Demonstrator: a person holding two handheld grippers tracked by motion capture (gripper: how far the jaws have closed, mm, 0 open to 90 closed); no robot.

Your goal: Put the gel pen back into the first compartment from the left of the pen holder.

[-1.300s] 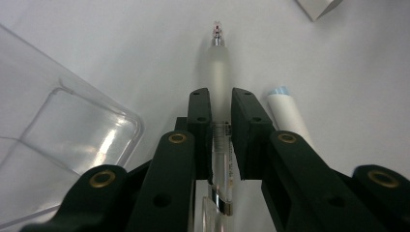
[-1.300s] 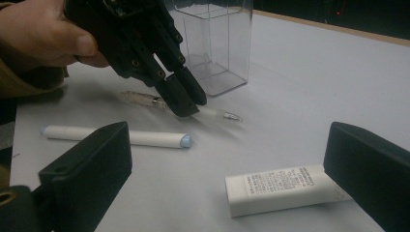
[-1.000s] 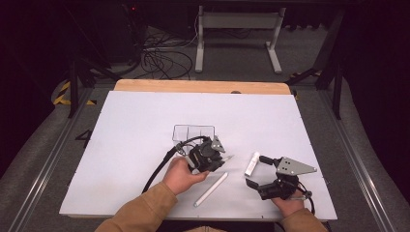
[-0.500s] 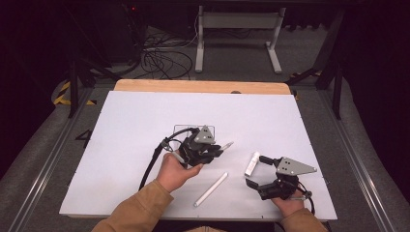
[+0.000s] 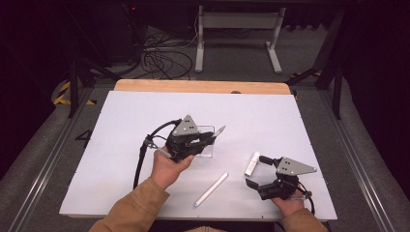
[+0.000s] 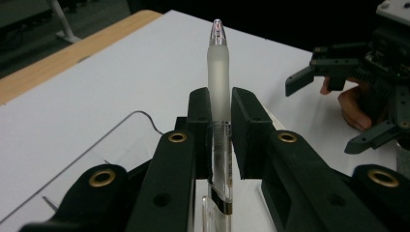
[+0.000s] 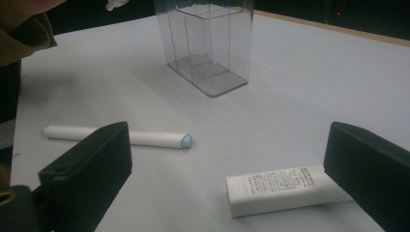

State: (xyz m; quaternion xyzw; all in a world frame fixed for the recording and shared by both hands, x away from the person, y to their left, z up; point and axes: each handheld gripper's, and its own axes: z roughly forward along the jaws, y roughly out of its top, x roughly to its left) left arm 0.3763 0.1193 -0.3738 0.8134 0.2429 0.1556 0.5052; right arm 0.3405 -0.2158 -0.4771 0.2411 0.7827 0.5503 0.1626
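Pen is what I'm working: frosted translucent barrel up top, clear lower section with a dark band, small reddish tip at the far end. My left gripper has it clamped between both black jaws, pads pressed flat on the barrel about midway, pen running straight out along the jaw line. In the high view the pen pokes out past the left gripper at a tilt, raised off the table, right over the clear plastic box, which stands upright near the table's middle. From the right gripper view the clear plastic box shows inner dividers, top edge cut off by the frame, so I can't count compartments for sure. My left gripper view catches only a corner of the box rim, and the pen's lower end runs out of frame. My right gripper rests low on the table near the front right, jaws spread wide, nothing between them. Just beyond them lies a white eraser-like block with small print I can't read, partly hidden by the right jaw. A white marker with a pale blue end lies flat, middle covered by the other jaw; same white marker sits between my two hands.
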